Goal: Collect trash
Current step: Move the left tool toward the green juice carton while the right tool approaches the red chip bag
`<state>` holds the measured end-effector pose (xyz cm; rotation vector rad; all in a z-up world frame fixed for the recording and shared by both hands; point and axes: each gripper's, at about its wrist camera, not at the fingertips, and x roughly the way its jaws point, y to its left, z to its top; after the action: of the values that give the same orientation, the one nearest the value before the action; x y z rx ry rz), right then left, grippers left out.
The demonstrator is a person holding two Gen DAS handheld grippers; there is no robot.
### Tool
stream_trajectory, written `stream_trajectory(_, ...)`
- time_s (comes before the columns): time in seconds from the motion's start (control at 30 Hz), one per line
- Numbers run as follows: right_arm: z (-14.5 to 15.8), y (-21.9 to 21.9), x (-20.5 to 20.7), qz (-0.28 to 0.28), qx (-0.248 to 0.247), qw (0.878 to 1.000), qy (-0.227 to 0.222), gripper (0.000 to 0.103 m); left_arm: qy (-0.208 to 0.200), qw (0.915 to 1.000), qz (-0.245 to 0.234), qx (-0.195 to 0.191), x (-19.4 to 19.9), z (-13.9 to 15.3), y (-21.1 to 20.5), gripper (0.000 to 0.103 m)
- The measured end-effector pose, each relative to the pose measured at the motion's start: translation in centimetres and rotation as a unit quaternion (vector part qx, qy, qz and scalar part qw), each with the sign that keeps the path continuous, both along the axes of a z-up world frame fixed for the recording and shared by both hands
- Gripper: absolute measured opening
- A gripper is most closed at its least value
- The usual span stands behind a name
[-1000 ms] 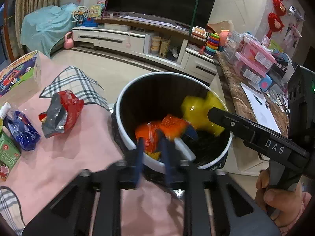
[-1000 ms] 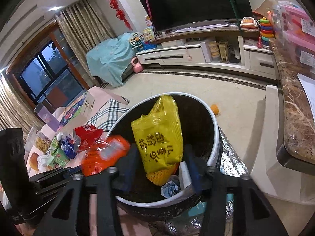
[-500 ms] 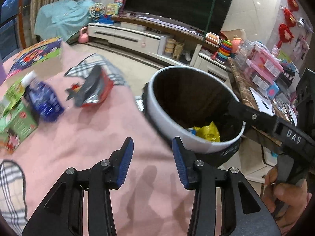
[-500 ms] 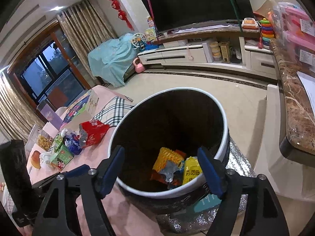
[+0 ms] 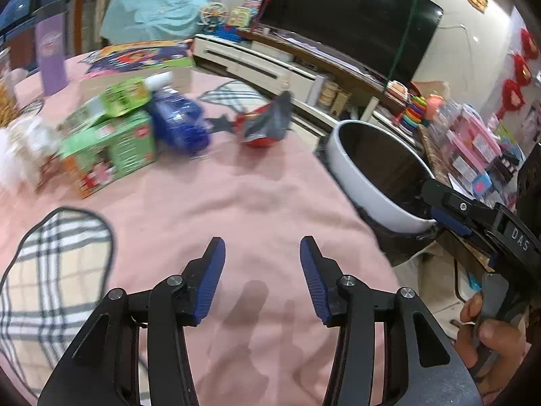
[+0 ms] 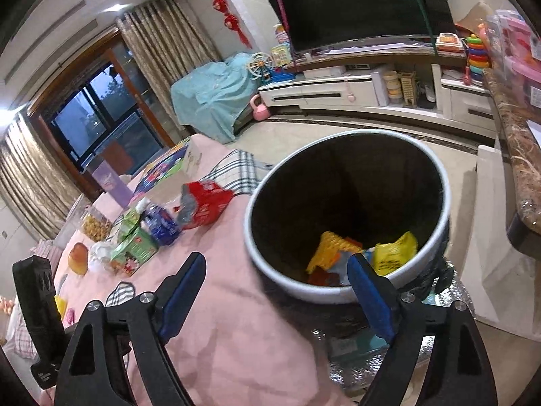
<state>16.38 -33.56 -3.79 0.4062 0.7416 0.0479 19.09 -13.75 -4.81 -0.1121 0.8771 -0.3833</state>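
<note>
Both grippers empty, jaws just opening: left gripper [image 5: 260, 270] bottom centre over pink cloth [image 5: 257, 203], right gripper [image 6: 277, 282] at white bin [image 6: 338, 296] rim, yellow wrapper [image 6: 394, 253] inside.

A soft pink cloth table cover [image 5: 257, 203] is seen, patched with a black-and-white checked fabric piece [image 5: 50, 270]. A round bin with a white outer wall [image 6: 270, 270] and a black inside is shown; a yellow plastic bag printed in black [image 6: 394, 257] and an orange-yellow wrapper [image 6: 329, 250] are seen within. A crumpled red and silver-grey foil packet [image 5: 267, 125], a deep blue pouch [image 5: 181, 121] and a green carton with red pictures [image 5: 108, 152] are set on the pink.
</note>
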Motion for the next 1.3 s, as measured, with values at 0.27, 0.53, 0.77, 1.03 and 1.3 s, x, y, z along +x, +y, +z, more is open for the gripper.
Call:
stream_trajectory(0.27,-0.2,4.0,0.1,0.036,-0.002,0.999,0.001,0.088,0.0,0.9991,0.041,-0.004,-1.0,-0.6,4.8,0.054)
stream_trajectory(0.53,-0.9,7.5,0.5,0.066,-0.008,0.998,0.008,0.089,0.003,0.9977,0.067,-0.007,-1.6,-1.3,7.9,0.055)
stream_trajectory(0.77,-1.6,9.7,0.7,0.088,-0.012,0.996,0.015,0.089,0.008,0.9965,0.083,-0.008,-1.5,-1.5,9.4,0.056)
stream_trajectory(1.03,-2.4,11.1,1.6,0.097,-0.015,0.995,0.024,0.089,0.008,0.9958,0.091,0.003,-0.6,-1.7,10.3,0.058)
stream_trajectory(1.3,-3.0,12.0,3.4,0.098,-0.018,0.995,0.03,0.089,0.01,0.9952,0.097,0.014,0.9,-1.8,11.3,0.06)
